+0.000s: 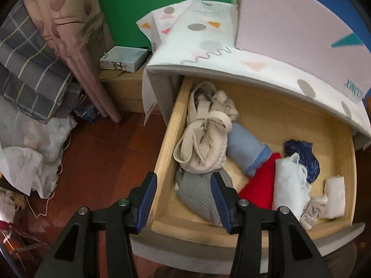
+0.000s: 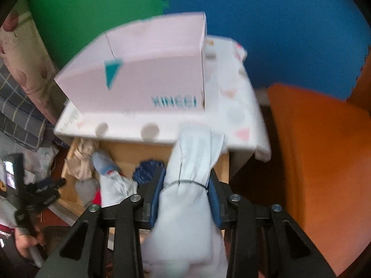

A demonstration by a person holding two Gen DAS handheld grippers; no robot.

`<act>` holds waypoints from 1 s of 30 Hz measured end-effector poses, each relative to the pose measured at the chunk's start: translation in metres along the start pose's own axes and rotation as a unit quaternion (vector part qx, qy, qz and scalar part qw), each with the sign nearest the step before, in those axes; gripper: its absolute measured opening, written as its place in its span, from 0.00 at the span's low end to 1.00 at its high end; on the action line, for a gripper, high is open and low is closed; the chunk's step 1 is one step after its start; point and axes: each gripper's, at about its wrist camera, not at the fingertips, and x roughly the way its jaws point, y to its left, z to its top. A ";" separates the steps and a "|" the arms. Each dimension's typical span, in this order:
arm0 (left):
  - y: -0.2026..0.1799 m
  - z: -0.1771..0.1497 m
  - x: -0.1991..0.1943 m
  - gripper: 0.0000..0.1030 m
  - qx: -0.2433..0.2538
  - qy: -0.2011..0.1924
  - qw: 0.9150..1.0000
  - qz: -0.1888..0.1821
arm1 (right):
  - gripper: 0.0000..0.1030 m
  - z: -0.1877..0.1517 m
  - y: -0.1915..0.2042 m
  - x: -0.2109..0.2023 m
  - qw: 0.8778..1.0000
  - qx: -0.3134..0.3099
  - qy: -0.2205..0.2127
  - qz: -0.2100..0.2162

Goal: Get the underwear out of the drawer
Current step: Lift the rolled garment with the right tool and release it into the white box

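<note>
The wooden drawer [image 1: 234,235] is pulled open under a white patterned cabinet top [image 1: 208,53]. It holds a beige bundle [image 1: 206,136], a light blue roll [image 1: 248,148], a grey ribbed piece [image 1: 199,197], a red piece [image 1: 259,185], a white piece [image 1: 289,183] and a dark blue piece [image 1: 303,155]. My left gripper [image 1: 183,199] is open and empty above the drawer's front left corner. My right gripper [image 2: 185,194] is shut on pale blue underwear [image 2: 190,185], held above the drawer [image 2: 129,148]. The left gripper also shows in the right wrist view [image 2: 44,192].
A pink box [image 2: 143,78] sits on the cabinet top. An orange seat [image 2: 317,162] stands to the right. Folded bedding [image 1: 34,69], crumpled cloth [image 1: 30,157] and cardboard boxes [image 1: 123,92] lie on the reddish floor [image 1: 104,162] to the left.
</note>
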 end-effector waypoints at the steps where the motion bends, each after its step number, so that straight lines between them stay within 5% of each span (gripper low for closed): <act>1: 0.002 -0.001 0.002 0.48 -0.006 0.003 1.000 -0.001 | 0.29 0.008 0.002 -0.007 1.000 -0.003 -0.008 0.002; 16: 0.017 -0.001 0.009 0.48 -0.050 0.022 0.998 -0.019 | 0.27 0.126 0.045 -0.018 0.998 -0.033 -0.047 0.025; 22: 0.024 -0.002 0.011 0.48 -0.065 0.024 0.997 -0.027 | 0.28 0.194 0.060 0.027 0.998 -0.043 -0.044 -0.002; 30: 0.022 -0.001 0.012 0.48 -0.055 0.024 0.998 -0.016 | 0.29 0.210 0.059 0.115 0.999 -0.035 0.026 -0.026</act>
